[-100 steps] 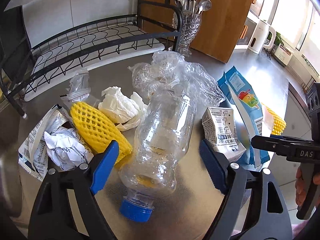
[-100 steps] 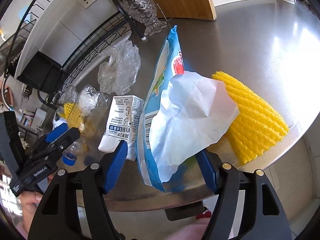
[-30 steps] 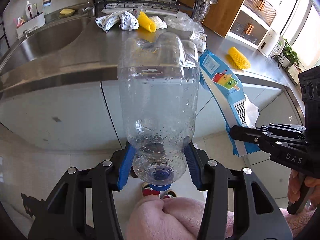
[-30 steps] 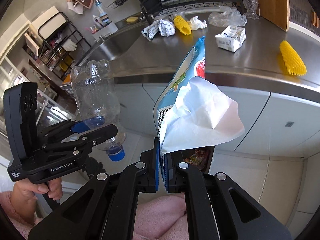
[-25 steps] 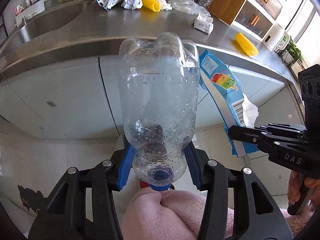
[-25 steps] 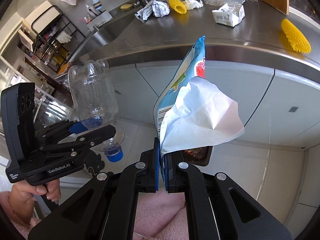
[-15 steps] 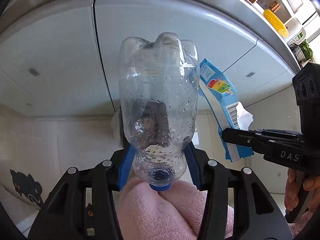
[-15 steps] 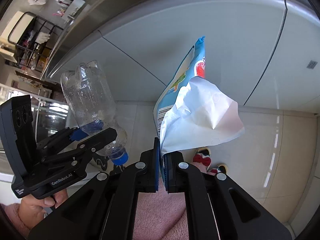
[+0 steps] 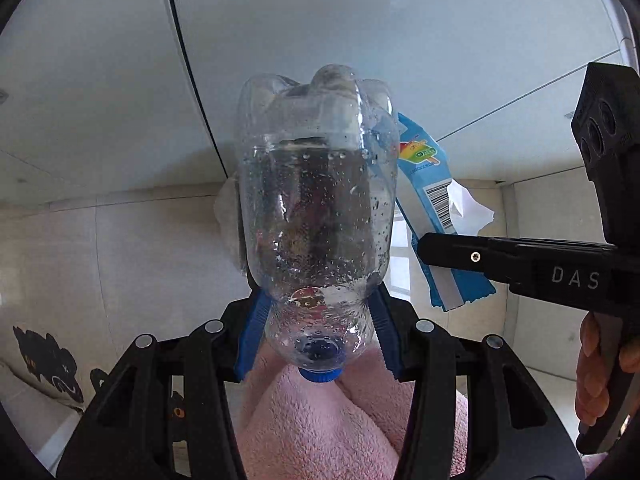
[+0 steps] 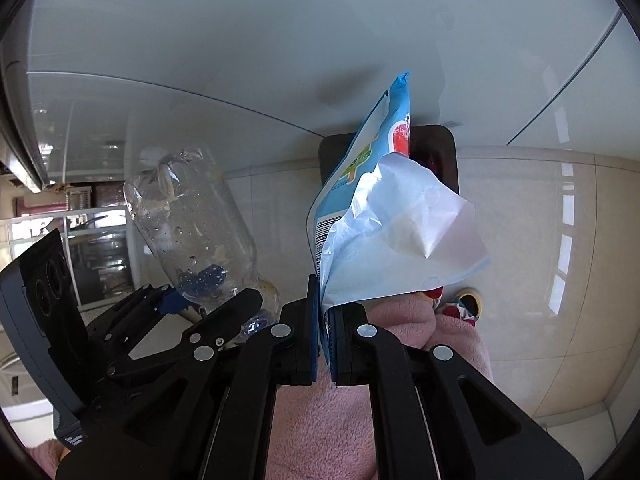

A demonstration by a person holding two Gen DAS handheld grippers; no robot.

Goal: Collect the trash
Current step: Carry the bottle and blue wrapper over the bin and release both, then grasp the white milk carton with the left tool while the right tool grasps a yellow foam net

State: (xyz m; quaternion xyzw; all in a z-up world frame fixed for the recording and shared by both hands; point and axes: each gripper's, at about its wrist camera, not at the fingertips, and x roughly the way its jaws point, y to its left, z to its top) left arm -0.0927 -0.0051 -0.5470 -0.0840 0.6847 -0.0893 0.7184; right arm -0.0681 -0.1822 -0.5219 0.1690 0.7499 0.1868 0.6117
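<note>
My left gripper (image 9: 316,336) is shut on the neck end of a clear plastic bottle (image 9: 316,200) with a blue cap, held base away from me. The bottle also shows in the right wrist view (image 10: 192,224). My right gripper (image 10: 324,340) is shut on a blue ice-pop wrapper (image 10: 384,152) together with a white tissue (image 10: 408,240). The wrapper also shows in the left wrist view (image 9: 428,176), to the right of the bottle. A dark trash bin (image 10: 440,152) stands on the floor behind the wrapper, mostly hidden by it.
White cabinet doors (image 9: 360,40) fill the upper part of both views. Beige floor tiles (image 10: 540,240) lie below. My pink-clad legs (image 9: 332,432) are under the grippers. A slipper (image 10: 464,304) shows on the floor.
Both grippers have swung down from the counter toward the floor, holding the bottle and the wrapper. The counter has left view and the bin has come into view behind the wrapper.
</note>
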